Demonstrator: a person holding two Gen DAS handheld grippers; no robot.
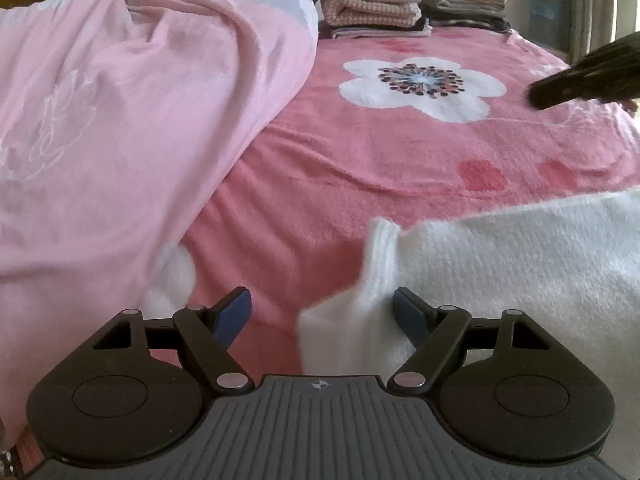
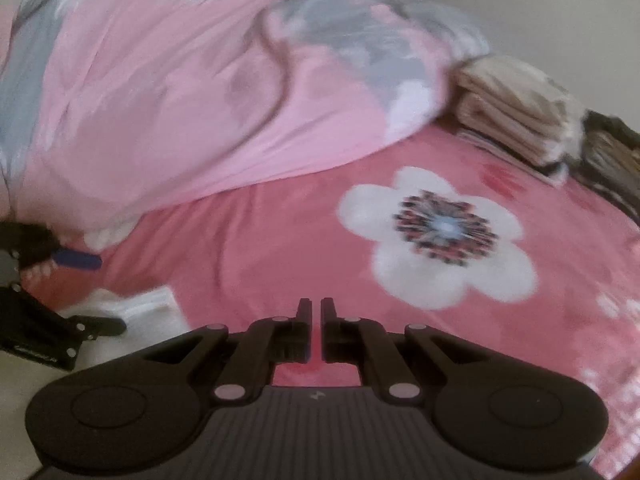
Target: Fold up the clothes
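A white fluffy garment [image 1: 500, 264] lies on the pink bed cover at the lower right of the left wrist view. One corner of it reaches between the fingers of my left gripper [image 1: 322, 312], which is open, its blue pads wide apart. The same garment [image 2: 136, 306] shows at the lower left of the right wrist view, with the left gripper [image 2: 96, 292] open around its edge. My right gripper [image 2: 316, 314] hovers over the bare bed cover, shut with nothing between its fingers. It appears as a dark blurred shape, the right gripper [image 1: 580, 76], at the right edge.
A rumpled pink and grey quilt [image 1: 140, 100] is heaped on the left of the bed. Two stacks of folded clothes [image 1: 372, 0] [image 1: 464, 0] stand at the far end. The pink blanket [image 1: 340, 168] bears a large white flower print [image 1: 420, 84].
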